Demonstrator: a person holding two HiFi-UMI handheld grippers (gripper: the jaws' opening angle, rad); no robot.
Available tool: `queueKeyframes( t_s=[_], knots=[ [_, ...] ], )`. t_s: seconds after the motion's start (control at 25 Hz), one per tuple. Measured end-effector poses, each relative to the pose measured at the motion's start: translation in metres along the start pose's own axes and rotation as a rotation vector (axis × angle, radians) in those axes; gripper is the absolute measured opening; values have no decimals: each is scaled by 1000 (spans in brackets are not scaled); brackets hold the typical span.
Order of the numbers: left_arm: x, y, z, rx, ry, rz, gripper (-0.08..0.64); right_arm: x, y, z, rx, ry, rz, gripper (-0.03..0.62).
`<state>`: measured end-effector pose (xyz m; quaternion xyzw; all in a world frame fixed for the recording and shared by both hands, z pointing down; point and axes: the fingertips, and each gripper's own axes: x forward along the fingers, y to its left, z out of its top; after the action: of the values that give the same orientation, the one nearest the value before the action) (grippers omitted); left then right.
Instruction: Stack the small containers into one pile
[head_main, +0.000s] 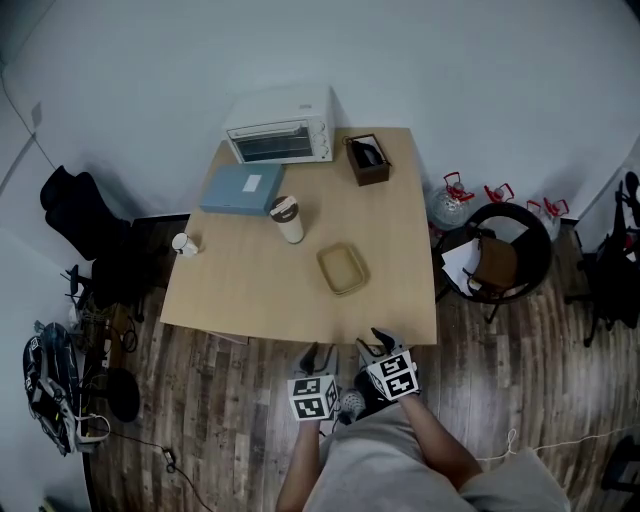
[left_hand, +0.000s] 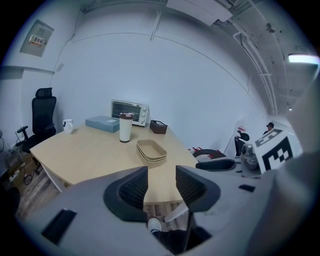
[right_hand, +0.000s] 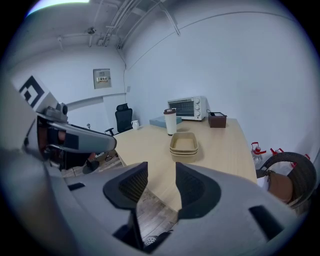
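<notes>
Print is hard to read here: the white label on the blue box (head_main: 243, 189) and the framed notice (right_hand: 102, 78) on the wall are both too small to make out. The cubes on the tongs carry only black and white square markers.

The left tongs (left_hand: 161, 170) are open, with nothing between the jaws; through the gap show only the near edge of the table (left_hand: 85, 150) and some floor. The right tongs (right_hand: 161, 167) are open too and hold nothing. In the head view both are side by side, just off the near edge of the table.

The small containers (head_main: 343, 268) lie in one pile on the table, ahead of both tongs and well apart from them. The right gripper view shows about three rims, but I cannot count them surely.

Beyond the pile, a little left, stands a tall cup (head_main: 288, 220) with a dark lid. Further away are the blue box and a white toaster oven (head_main: 280, 128). A dark box (head_main: 368, 160) is at the far right corner; its contents cannot be made out. A white mug (head_main: 184, 243) stands far to the left of the left tongs.

The person is cut off at the lower edge of the head view. A round chair (head_main: 497, 262) stands to the right of the right tongs.
</notes>
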<state>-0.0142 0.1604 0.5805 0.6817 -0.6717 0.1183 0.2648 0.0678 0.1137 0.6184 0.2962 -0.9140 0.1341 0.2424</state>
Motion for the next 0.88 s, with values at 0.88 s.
queueKeyframes(
  t_s=[0.88],
  knots=[
    [23, -2, 10, 14, 8, -21, 126, 7, -17, -3, -8, 18, -26, 138]
  ],
)
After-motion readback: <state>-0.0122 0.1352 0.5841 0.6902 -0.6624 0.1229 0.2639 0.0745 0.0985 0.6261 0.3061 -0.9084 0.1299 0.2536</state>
